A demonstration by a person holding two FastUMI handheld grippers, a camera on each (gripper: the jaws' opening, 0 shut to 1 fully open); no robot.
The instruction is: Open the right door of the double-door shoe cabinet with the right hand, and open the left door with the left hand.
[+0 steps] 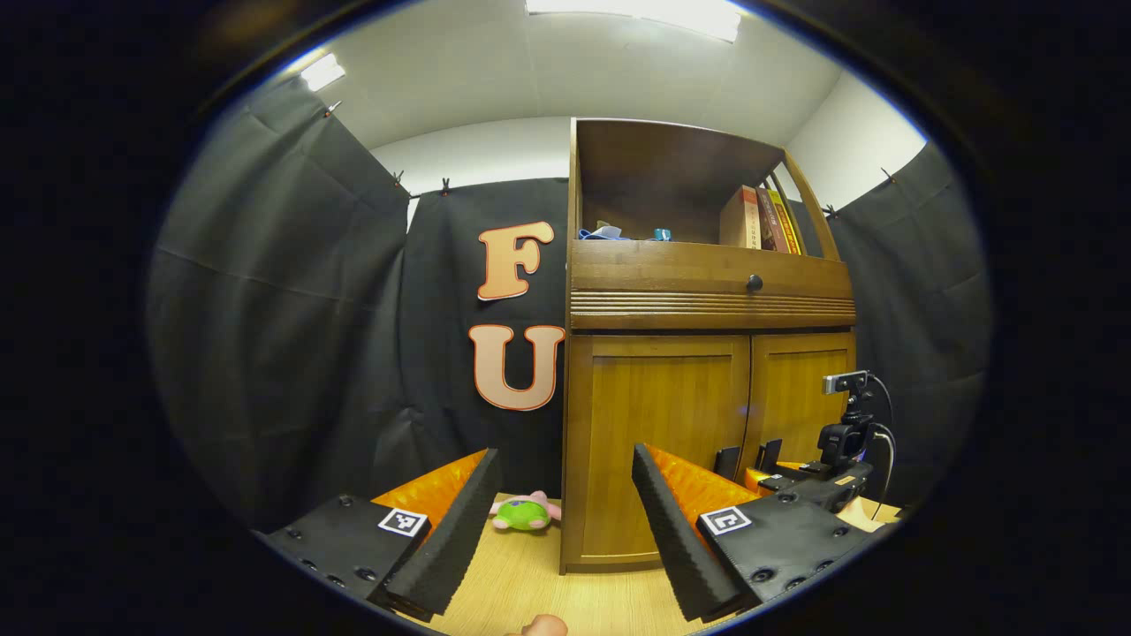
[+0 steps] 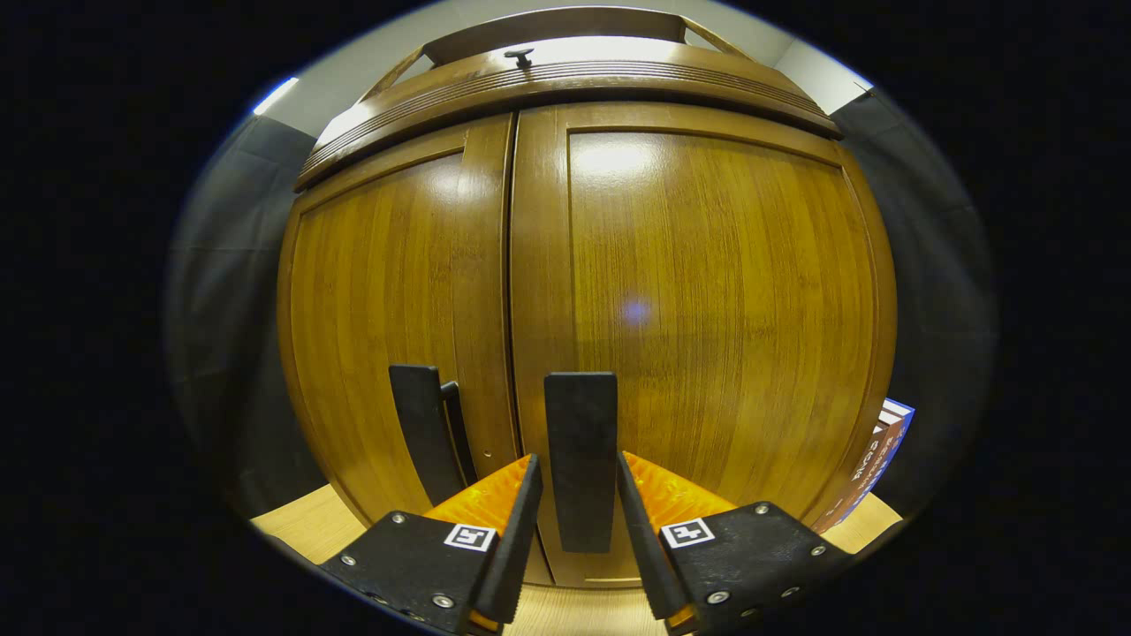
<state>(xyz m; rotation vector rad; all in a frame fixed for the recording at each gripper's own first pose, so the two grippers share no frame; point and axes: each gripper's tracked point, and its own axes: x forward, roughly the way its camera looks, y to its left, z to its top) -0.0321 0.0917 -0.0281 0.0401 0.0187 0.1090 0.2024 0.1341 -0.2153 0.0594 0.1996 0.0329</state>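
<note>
Wooden shoe cabinet on table, both doors shut. My right gripper straddles right door handle, fingers either side, grip unconfirmed, set for pull. Left gripper gaping wide, well back, waiting for left door.

left gripper wide open, right gripper narrower

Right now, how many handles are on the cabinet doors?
2: the right door's handle sits between the right gripper fingers; the left door's handle is just beside it.
</note>
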